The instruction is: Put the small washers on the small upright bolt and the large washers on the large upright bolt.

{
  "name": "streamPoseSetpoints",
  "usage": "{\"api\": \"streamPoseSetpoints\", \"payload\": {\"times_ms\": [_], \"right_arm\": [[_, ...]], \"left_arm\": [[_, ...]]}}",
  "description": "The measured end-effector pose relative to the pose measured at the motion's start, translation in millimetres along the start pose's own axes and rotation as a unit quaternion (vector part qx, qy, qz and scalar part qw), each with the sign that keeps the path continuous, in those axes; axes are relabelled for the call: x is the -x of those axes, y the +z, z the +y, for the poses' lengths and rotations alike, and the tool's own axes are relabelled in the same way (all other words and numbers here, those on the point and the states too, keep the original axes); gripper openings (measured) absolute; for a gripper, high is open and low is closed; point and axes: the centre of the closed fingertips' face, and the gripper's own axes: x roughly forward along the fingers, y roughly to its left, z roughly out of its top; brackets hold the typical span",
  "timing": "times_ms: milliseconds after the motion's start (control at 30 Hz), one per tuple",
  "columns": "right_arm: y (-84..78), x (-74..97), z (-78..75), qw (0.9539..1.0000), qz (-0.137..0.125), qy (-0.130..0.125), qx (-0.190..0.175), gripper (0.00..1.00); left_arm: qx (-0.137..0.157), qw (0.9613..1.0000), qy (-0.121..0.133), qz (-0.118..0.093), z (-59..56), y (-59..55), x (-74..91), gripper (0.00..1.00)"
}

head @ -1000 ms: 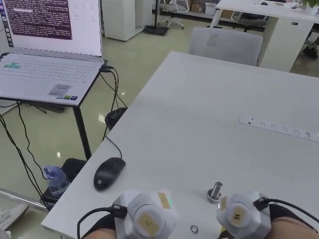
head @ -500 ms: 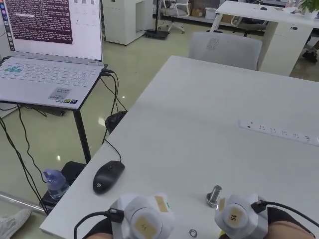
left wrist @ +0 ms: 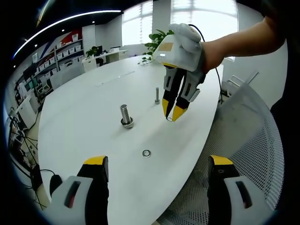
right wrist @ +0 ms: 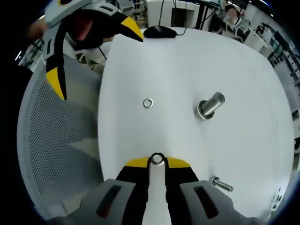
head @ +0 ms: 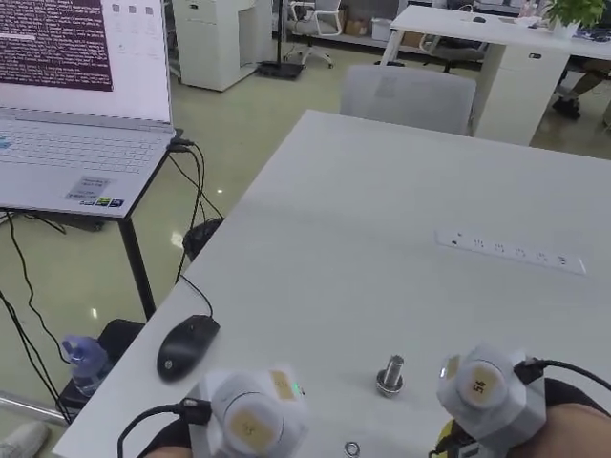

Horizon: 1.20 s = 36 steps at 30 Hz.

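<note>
WASHER IN HAND: At a white workbench [head: 401, 210], the right gripper [right wrist: 157, 164] pinches a steel washer [right wrist: 157, 159] by its rim between yellow-tipped jaws and holds it above the tabletop near the person's edge. The grip leaves the ring's hole free, which looks meant to let it drop over a threaded shank. The left gripper [left wrist: 158, 163] hangs alongside with its jaws spread wide and nothing between them, apparently waiting its turn. A second washer [left wrist: 146, 153] lies flat on the table near the edge, between the two grippers. Just beyond it the large bolt [left wrist: 125, 115] stands upright, with a broad collar at its foot. Whether that collar is the bolt's own head or a washer already seated cannot be told. The small bolt [left wrist: 157, 95], a slim pin, stands farther back. Both washers are bright, flat silver rings, and these views do not settle whether the held one is small or large, so which bolt it belongs on is uncertain. A computer mouse [head: 186, 345] sits toward the table's left corner, well apart from the work.
</note>
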Motion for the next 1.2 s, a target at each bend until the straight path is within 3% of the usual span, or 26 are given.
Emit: {"api": "streamPoseSetpoints", "payload": {"times_ms": [233, 600, 1200], "right_arm": [[-30.2, 25.1, -16.3, 0.9997, 0.003, -0.004, -0.025, 0.13], [-59.2, 43.2, -44.9, 0.9984, 0.004, -0.022, -0.052, 0.13], [-53.5, 56.8, -89.4, 0.9969, 0.0, -0.048, -0.061, 0.13]], "left_arm": [[-0.001, 1.0, -0.001, 0.002, 1.6, 1.2, -1.9, 0.88], [0.001, 1.0, -0.001, 0.005, 4.6, 3.6, -7.1, 0.88], [0.004, 1.0, 0.008, 0.002, 14.7, 6.8, -12.2, 0.94]]}}
